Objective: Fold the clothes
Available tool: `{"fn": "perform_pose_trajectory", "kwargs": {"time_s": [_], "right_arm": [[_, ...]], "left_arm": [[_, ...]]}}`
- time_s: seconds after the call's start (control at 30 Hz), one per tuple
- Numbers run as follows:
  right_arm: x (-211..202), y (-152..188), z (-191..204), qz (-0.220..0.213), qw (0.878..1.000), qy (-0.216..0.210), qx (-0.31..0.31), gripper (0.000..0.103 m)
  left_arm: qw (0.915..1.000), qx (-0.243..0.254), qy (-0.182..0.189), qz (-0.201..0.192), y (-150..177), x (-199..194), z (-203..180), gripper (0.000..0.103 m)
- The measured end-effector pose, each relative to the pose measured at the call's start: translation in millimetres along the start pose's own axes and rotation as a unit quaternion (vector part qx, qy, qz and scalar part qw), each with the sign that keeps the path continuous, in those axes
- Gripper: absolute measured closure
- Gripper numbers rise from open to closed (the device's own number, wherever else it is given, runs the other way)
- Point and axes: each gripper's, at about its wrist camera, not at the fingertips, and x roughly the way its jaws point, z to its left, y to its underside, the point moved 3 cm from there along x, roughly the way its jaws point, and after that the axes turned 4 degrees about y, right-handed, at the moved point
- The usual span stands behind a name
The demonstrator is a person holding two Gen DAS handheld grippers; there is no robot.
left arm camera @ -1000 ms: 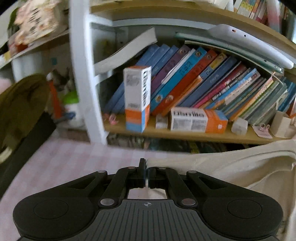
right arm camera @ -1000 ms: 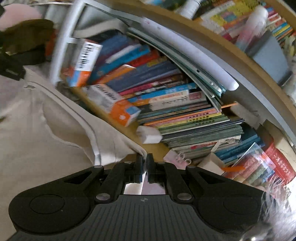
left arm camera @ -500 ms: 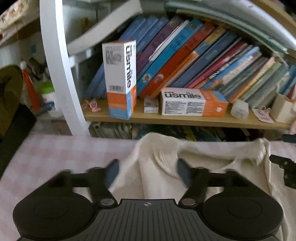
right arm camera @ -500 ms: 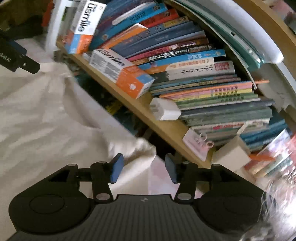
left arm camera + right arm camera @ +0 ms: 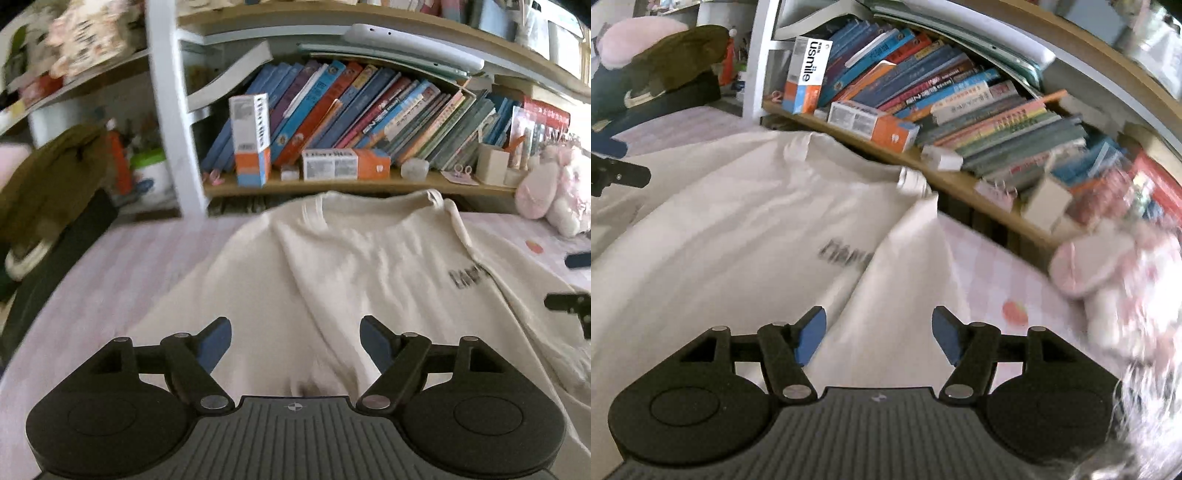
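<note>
The cream shirt [image 5: 369,266] is spread lengthwise ahead, collar toward the bookshelf [image 5: 332,184]. The left tongs [image 5: 295,343] and right tongs [image 5: 878,334] are opening, nothing gripped, each over one side.

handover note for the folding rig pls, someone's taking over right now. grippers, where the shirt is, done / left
Left gripper: jaws opening, nothing pinched; cloth lies below them.
Right gripper: jaws opening, empty, over the shirt's right sleeve area.
Cream T-shirt: spread front-up on the pink checked cloth, collar toward the bookshelf, printed text showing.
Done: shirt laid out, roughly flat, some wrinkles.
Left: every fold; probably sleeves or sides in first, then bottom to collar.
</note>
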Motion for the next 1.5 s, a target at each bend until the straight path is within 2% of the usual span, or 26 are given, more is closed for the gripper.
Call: {"fn": "perform_pose_trajectory", "kwargs": {"time_s": [0.1,0.2,0.4,0.53,0.67,0.8,0.83,0.87,0.9,0.93,0.97,1.1,1.17,1.23,1.3,1.37,1.43,1.5], "right_arm": [[-20.1,24.8,4.8,0.008,1.0,0.004,0.023,0.039],[-32.6,44.2,8.7,0.023,0.998,-0.003,0.052,0.039],[-37.4,67.3,18.5,0.046,0.998,0.007,0.029,0.042],[-39.5,71.7,13.0,0.05,0.998,0.012,0.047,0.042],[-39.4,74.0,11.7,0.06,0.997,0.014,0.054,0.044],[-38.5,76.5,5.4,0.07,0.995,0.029,0.064,0.044],[-37.9,77.4,3.8,0.074,0.994,0.029,0.068,0.044],[-37.4,78.3,2.3,0.078,0.994,0.029,0.072,0.044],[-38.1,78.1,1.3,0.078,0.994,0.03,0.075,0.044],[-39.0,77.0,0.8,0.077,0.993,0.03,0.079,0.044],[-39.8,75.9,0.3,0.075,0.993,0.03,0.082,0.044],[-40.9,66.6,-4.5,0.07,0.992,0.032,0.103,0.044],[-43.1,62.8,4.1,0.065,0.995,0.013,0.074,0.044],[-45.4,59.0,12.7,0.06,0.997,-0.006,0.044,0.044],[-45.0,55.7,30.1,0.048,0.998,-0.022,-0.014,0.044],[-39.1,52.1,47.8,0.044,0.996,-0.028,-0.069,0.049],[-29.2,49.4,59.6,0.057,0.993,-0.032,-0.102,0.062],[-25.4,46.1,62.5,0.057,0.993,-0.028,-0.104,0.063]], "left_arm": [[0.9998,-0.012,-0.018,0.002,14.0,-13.3,-6.2,0.024],[0.9995,0.0,-0.029,0.015,23.8,-16.8,-12.6,0.025],[0.9982,0.04,-0.039,0.02,29.8,-17.8,-19.2,0.025],[0.9985,0.007,-0.05,0.021,29.6,-19.5,-8.9,0.025],[0.9974,-0.028,-0.051,0.043,34.2,-17.1,4.3,0.032],[0.9967,-0.045,-0.019,0.065,39.8,-15.5,3.3,0.034],[0.9966,-0.039,-0.01,0.071,41.7,-13.4,-0.2,0.037],[0.9964,-0.032,-0.002,0.078,43.8,-11.1,-4.0,0.052],[0.9961,-0.025,0.006,0.085,45.8,-8.9,-7.9,0.079],[0.996,-0.023,0.003,0.086,46.9,-8.5,-4.8,0.084],[0.996,-0.021,-0.001,0.087,47.8,-8.3,-0.9,0.098],[0.9955,-0.014,-0.018,0.091,51.3,-7.6,14.8,0.1],[0.9943,-0.03,-0.029,0.098,52.7,-9.7,36.7,0.1],[0.9947,-0.018,-0.042,0.092,52.1,-13.1,46.4,0.101],[0.9946,-0.014,-0.055,0.087,51.7,-14.9,55.5,0.101],[0.994,-0.034,-0.064,0.082,52.3,-15.3,67.2,0.101],[0.9933,-0.047,-0.07,0.079,52.2,-16.3,74.8,0.101],[0.9931,-0.05,-0.074,0.077,52.0,-18.2,78.6,0.101]]}}
